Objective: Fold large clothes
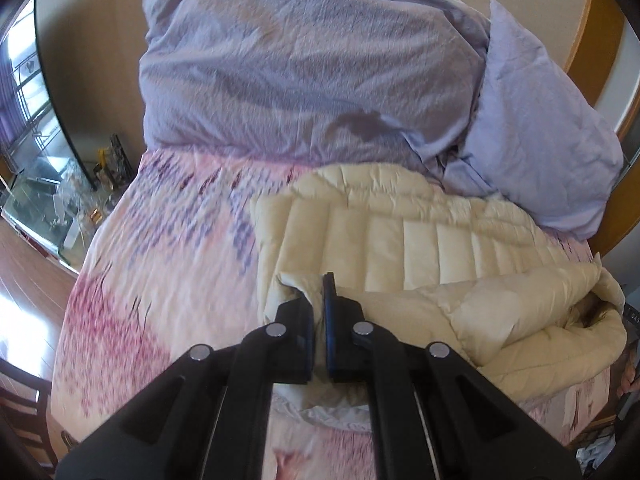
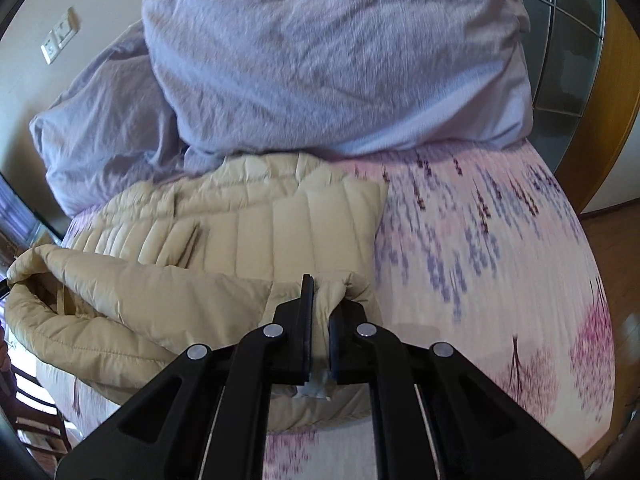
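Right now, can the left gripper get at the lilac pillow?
Probably not yet: the left gripper is shut on the cream jacket, which lies between it and the pillow. It would have to let go first.

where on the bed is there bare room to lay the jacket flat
Bare floral bedspread left of the cream jacket, and more bedspread to its right. Crowded at the head: the lilac duvet and pillow border the jacket, which both claws pinch.

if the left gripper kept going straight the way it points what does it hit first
Most likely the cream puffer jacket itself. The left gripper is shut on a fold of it, and the quilted panel lies directly ahead on the floral bedspread. Farther along sits the lilac duvet, though depth is hard to judge.
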